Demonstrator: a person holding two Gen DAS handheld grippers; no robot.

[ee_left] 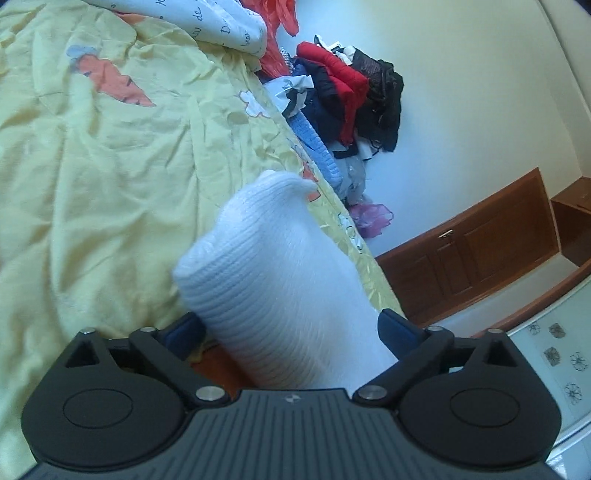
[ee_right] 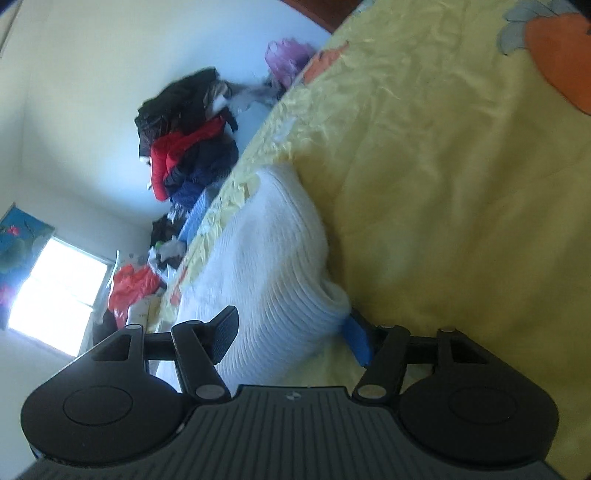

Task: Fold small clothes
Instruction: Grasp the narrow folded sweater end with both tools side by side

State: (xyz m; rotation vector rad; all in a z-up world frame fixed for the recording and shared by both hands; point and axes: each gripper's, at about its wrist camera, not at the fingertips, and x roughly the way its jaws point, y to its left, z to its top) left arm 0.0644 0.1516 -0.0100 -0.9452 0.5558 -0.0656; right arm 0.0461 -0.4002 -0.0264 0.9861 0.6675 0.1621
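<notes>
A folded white ribbed knit garment [ee_left: 273, 266] lies on the yellow bedsheet [ee_left: 110, 184] near the bed's edge. My left gripper [ee_left: 290, 330] stands wide open, a blue-padded finger at either side of the garment's near end, and neither pad squeezes it. From the other side, the rolled right wrist view shows the same garment [ee_right: 266, 258] resting on the sheet [ee_right: 443, 184]. My right gripper [ee_right: 291, 338] is open around its near end, with the dark finger [ee_right: 225, 332] over one edge and the blue pad [ee_right: 356, 343] beside the other.
A heap of red, black and navy clothes [ee_left: 347, 92] is piled against the wall beyond the bed's edge, with a pink bag [ee_left: 371, 218] nearby. A white printed cloth [ee_left: 221, 26] lies at the bed's far end. A wooden cabinet [ee_left: 480, 251] lines the wall. A bright window [ee_right: 55, 295] shows.
</notes>
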